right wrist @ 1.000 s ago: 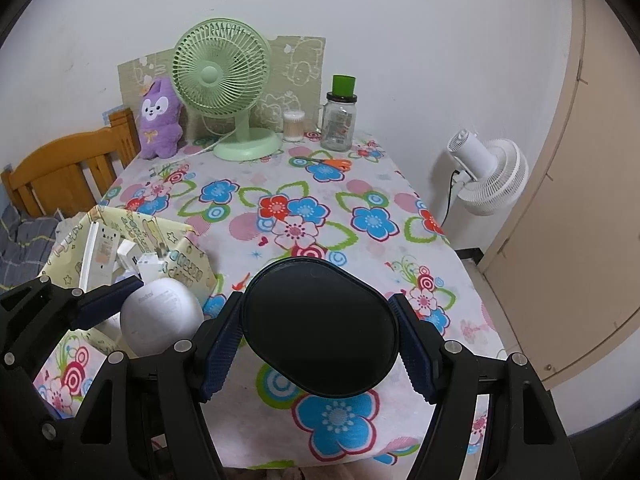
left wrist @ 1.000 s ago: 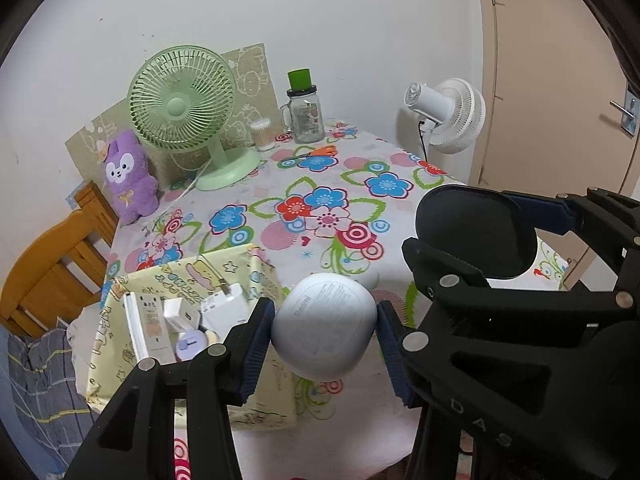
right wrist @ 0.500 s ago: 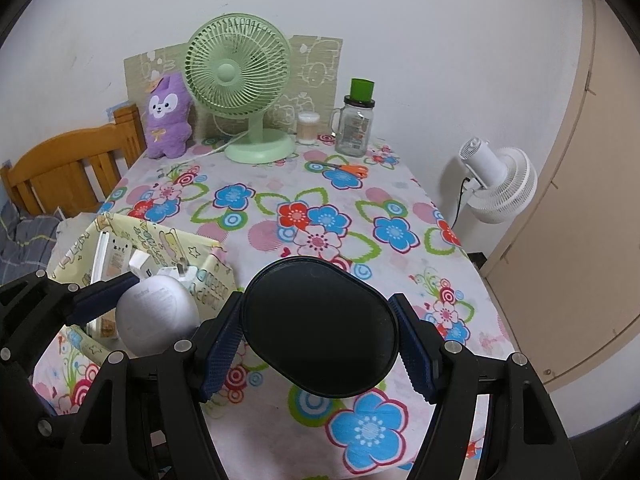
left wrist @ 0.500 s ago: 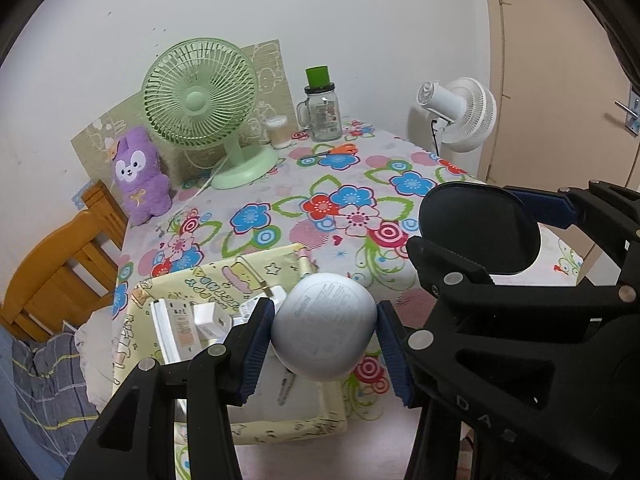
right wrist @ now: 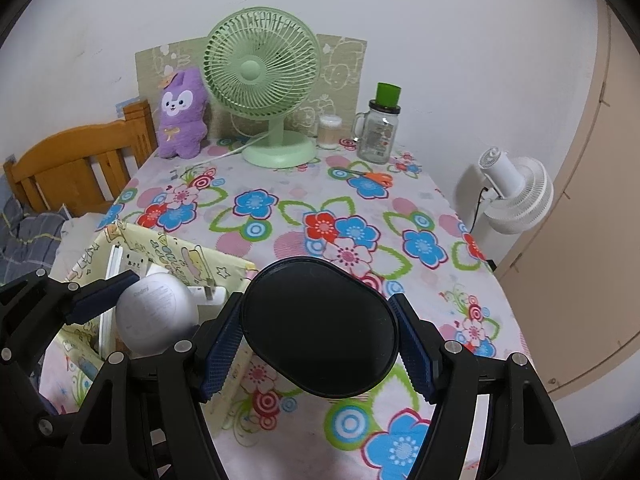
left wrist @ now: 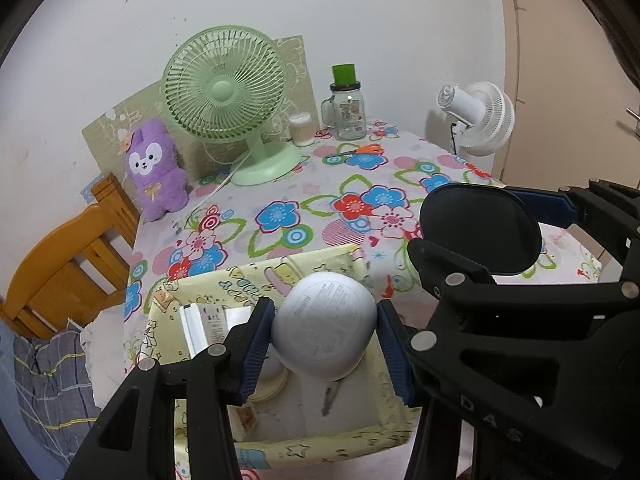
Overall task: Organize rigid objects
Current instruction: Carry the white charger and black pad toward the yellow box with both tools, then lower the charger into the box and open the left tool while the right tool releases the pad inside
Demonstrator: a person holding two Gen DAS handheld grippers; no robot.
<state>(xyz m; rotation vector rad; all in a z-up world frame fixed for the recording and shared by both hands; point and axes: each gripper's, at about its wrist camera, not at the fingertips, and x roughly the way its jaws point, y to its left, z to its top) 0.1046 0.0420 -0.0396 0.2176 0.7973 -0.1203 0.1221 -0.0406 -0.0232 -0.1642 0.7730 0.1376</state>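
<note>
Left wrist view first: what is the left gripper (left wrist: 325,338) doing?

— It grips a smooth white rounded plastic case (left wrist: 324,326) above the yellow cartoon-print fabric box (left wrist: 320,442). I'd lower it into the bare corner before letting go.

— And the right gripper (right wrist: 320,328)?

— Clamped on a matte black oval case (right wrist: 320,328), over the table beside that box.

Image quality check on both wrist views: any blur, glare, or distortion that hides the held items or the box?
Left wrist view: strong fisheye bending with dark corners; the white case is sharp enough that its print shows, while the door handle at the right edge smears. Right wrist view: same barrel distortion; the black case reads as a flat dark shape with little surface detail; even indoor light, soft shadows, no harsh glare on the yellow box.
</note>
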